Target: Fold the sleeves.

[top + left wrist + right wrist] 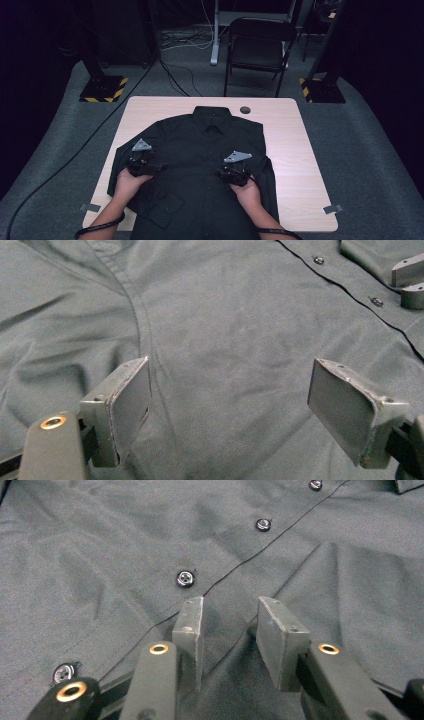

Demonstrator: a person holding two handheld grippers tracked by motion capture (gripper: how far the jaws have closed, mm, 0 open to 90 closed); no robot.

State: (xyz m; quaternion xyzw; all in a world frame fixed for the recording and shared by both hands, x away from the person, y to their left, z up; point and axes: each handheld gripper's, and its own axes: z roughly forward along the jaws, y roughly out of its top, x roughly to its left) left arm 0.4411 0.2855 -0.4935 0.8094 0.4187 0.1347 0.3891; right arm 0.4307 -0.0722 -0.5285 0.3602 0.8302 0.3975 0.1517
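A pale wooden bench [150, 112] stands on grey carpet [370, 150], with a round grommet hole [245, 109] near its far edge. Beyond it sits a black folding chair [260, 47]. Two stand bases with yellow-and-black stripes [103, 89] [322, 90] flank it, and cables [172, 77] trail across the floor.

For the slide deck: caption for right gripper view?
Right gripper, jaws parted, over dark shirt beside button placket.

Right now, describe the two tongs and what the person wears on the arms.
Both tongs, left and right, are black with a grey three-cornered plate on top. Their jaws end in flat grey pads; brass-ringed holes mark the arms. Forearms are bare, with a black cable round each.
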